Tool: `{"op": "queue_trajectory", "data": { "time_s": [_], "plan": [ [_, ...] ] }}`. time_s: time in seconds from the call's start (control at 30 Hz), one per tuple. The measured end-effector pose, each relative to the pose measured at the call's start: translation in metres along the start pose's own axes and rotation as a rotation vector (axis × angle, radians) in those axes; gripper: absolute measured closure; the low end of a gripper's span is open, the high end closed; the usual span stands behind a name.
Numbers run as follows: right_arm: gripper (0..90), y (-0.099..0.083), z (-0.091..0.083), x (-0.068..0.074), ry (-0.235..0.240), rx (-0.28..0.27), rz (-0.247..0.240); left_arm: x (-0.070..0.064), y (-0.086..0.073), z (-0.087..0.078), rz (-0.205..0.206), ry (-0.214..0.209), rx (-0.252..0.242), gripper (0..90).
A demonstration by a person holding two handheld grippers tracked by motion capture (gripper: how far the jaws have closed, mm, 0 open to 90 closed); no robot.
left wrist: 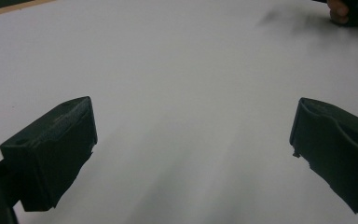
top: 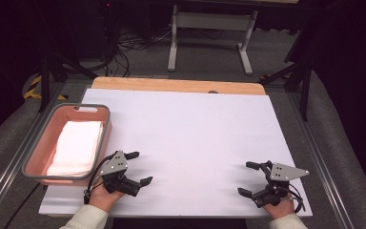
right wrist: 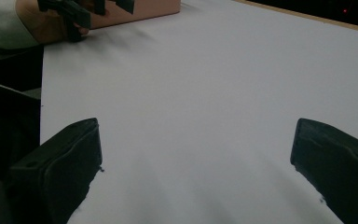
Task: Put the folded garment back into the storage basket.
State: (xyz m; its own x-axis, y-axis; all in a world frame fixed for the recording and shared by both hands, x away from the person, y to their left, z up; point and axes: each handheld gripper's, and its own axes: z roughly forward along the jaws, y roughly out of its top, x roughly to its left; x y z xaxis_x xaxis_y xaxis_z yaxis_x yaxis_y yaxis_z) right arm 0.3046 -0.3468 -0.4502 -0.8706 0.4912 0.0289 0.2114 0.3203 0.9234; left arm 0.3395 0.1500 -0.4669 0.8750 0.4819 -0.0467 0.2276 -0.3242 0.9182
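Resting near a pink basket (top: 38, 150) of folded white cloth (top: 76, 147), left gripper (top: 139, 168) and right gripper (top: 246, 178) gape wide, empty, over the white tabletop (top: 190, 133).

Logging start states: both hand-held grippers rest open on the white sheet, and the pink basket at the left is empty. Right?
Not quite. The high view shows the pink basket holds folded white cloth. Left hand-held gripper and right hand-held gripper are open.
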Motion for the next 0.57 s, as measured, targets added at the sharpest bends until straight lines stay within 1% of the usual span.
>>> {"op": "queue_trajectory", "data": {
  "time_s": [0.23, 0.4, 0.57],
  "plan": [
    [2.4, -0.0001, 0.0001, -0.0003, 0.000, -0.001, 0.001, 0.0019, -0.0006, -0.0005, -0.019, -0.004, -0.008, 1.7],
    [2.3, -0.0004, 0.0000, -0.0007, 0.003, -0.002, 0.007, 0.0040, -0.0010, -0.0009, -0.041, -0.006, -0.012, 2.7],
    [2.3, -0.0005, -0.0001, -0.0009, 0.003, -0.003, 0.007, 0.0041, -0.0011, -0.0011, -0.041, -0.005, -0.013, 3.0]
  ]
}}
